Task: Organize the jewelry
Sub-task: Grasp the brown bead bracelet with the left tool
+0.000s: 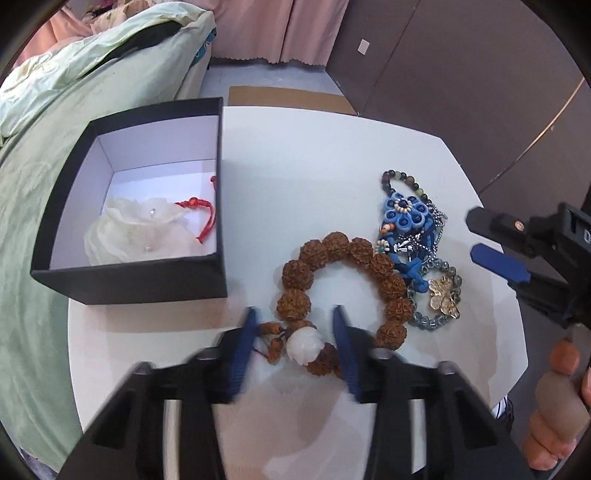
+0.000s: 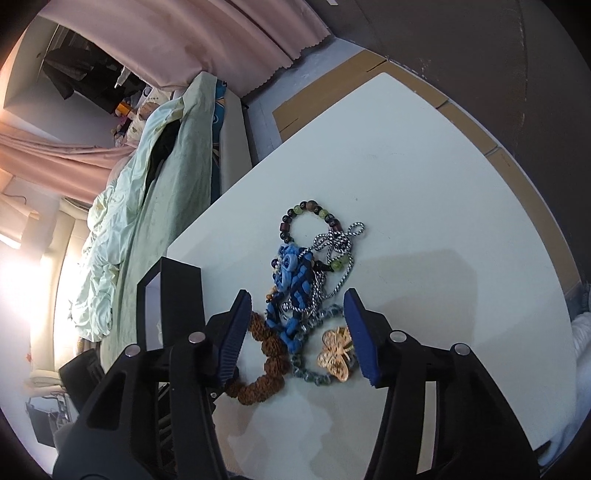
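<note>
A brown rough-bead bracelet [image 1: 332,291] with a white bead [image 1: 304,345] lies on the white table [image 1: 295,147]. My left gripper [image 1: 295,321] is open, its blue fingers either side of the white bead, small gaps showing. To the right is a tangle: a blue flower piece [image 1: 406,214], a dark bead bracelet [image 2: 306,210], a silver cord [image 2: 340,236] and a glass-bead bracelet with a gold butterfly [image 2: 334,354]. My right gripper [image 2: 297,306] stands open over this tangle, pressing nothing. A black box [image 1: 129,280] holds white tissue [image 1: 136,229] and a red cord [image 1: 199,210].
A bed with a pale green cover [image 1: 37,184] runs along the table's left edge, close to the box. Brown cardboard [image 1: 288,96] lies on the floor beyond the table. Pink curtains [image 1: 273,29] hang at the back. A hand [image 1: 554,398] holds the right gripper's handle.
</note>
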Available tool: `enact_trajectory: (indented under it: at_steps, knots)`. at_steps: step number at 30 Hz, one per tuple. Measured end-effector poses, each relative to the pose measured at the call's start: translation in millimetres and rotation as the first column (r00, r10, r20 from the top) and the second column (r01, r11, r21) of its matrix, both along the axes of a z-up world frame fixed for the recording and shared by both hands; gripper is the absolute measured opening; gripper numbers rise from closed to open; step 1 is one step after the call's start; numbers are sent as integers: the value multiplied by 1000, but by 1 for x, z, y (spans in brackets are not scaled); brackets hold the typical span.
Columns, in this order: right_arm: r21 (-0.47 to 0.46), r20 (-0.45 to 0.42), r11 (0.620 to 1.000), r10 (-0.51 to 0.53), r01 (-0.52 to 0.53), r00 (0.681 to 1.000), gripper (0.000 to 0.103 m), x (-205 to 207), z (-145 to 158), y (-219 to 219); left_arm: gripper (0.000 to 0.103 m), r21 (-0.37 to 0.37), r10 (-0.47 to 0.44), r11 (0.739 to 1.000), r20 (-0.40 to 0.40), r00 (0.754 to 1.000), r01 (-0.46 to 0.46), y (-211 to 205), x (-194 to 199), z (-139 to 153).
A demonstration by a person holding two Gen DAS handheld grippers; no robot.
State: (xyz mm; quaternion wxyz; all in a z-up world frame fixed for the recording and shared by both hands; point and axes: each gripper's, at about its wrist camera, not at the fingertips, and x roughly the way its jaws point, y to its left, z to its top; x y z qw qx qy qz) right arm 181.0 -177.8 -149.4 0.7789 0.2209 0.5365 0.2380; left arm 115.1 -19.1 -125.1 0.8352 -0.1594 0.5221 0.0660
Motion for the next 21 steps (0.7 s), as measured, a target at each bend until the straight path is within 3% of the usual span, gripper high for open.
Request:
enact_trajectory:
  at_steps: [3, 11, 21]
  knots:
    - [3, -3, 1000, 10, -10, 1000, 53, 5, -3, 6, 20, -54, -13, 998, 8, 1000, 14, 2, -1, 2]
    - [71, 29, 997, 23, -25, 999, 44, 10, 3, 13, 15, -105, -42, 993, 145, 989, 57, 6, -11, 45]
    - [-1, 40, 999, 48, -48, 998, 43, 18, -2, 40, 15, -171, -8, 984, 249, 969, 52, 28, -17, 76]
